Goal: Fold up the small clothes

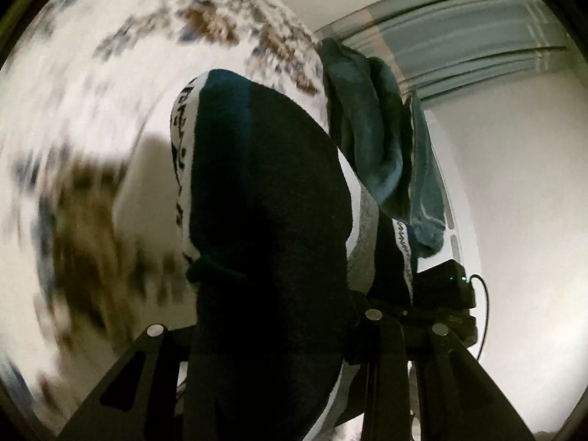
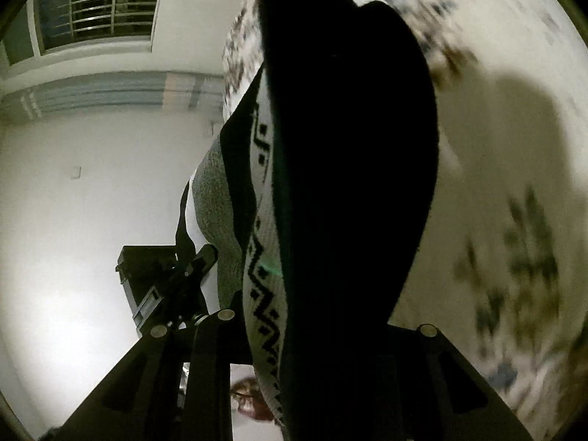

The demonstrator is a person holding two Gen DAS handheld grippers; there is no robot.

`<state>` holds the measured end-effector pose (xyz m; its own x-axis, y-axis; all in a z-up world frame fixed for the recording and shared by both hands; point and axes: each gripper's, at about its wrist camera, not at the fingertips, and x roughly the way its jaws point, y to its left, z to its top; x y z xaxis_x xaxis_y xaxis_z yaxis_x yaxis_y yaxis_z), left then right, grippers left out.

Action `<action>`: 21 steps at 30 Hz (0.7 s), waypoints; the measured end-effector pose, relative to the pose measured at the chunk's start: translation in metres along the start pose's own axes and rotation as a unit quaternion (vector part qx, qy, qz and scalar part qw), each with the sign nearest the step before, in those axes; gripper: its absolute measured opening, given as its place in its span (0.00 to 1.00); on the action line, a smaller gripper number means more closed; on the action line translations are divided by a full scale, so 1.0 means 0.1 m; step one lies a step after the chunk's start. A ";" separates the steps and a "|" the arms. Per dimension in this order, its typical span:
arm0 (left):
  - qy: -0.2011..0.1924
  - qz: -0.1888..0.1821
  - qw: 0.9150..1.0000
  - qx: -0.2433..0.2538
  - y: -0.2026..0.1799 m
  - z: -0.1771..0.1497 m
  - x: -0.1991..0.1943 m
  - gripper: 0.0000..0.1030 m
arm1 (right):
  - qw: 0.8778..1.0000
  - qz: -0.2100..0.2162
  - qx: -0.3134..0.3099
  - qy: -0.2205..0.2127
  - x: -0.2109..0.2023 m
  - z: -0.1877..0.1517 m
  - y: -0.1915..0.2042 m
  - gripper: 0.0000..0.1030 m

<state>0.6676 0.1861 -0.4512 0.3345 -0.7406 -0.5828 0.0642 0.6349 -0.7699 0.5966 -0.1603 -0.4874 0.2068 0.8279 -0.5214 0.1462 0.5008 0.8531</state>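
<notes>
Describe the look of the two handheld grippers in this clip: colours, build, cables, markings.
Both grippers, left gripper and right gripper, have matte black angular fingers with round silver fasteners near the tips. The block-shaped black body seen from the left camera shows a small green light and a thin black cable. No readable markings; no sleeves visible.

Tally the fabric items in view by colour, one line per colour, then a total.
Dark with white patterned band: 1, the garment held between the left gripper and right gripper.
Teal: 1, the towel.
White floral print: 1, the sheet.
Total: 3
</notes>
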 end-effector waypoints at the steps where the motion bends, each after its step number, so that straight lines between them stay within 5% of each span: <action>1: -0.003 0.005 1.000 0.006 0.01 0.23 0.06 0.29 | 1.000 0.001 0.001 -0.003 0.05 0.14 0.03 0.27; 8: 0.002 0.041 0.999 0.022 0.36 1.06 0.55 0.29 | 1.000 -0.024 0.005 -0.009 0.56 1.27 -0.03 0.27; 15: 0.030 0.076 0.997 0.004 0.77 1.30 0.87 0.32 | 0.997 -0.076 0.005 0.021 0.93 1.63 -0.17 0.27; 21: 0.023 0.165 0.986 0.028 0.61 1.25 0.73 0.49 | 0.983 -0.177 -0.035 0.027 0.98 1.76 0.13 0.57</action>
<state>0.8131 0.1984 -0.5077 0.3031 -0.5001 -0.8112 0.0104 0.8529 -0.5219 0.7889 -0.1169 -0.5308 0.1027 0.6092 -0.7863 0.1331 0.7750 0.6178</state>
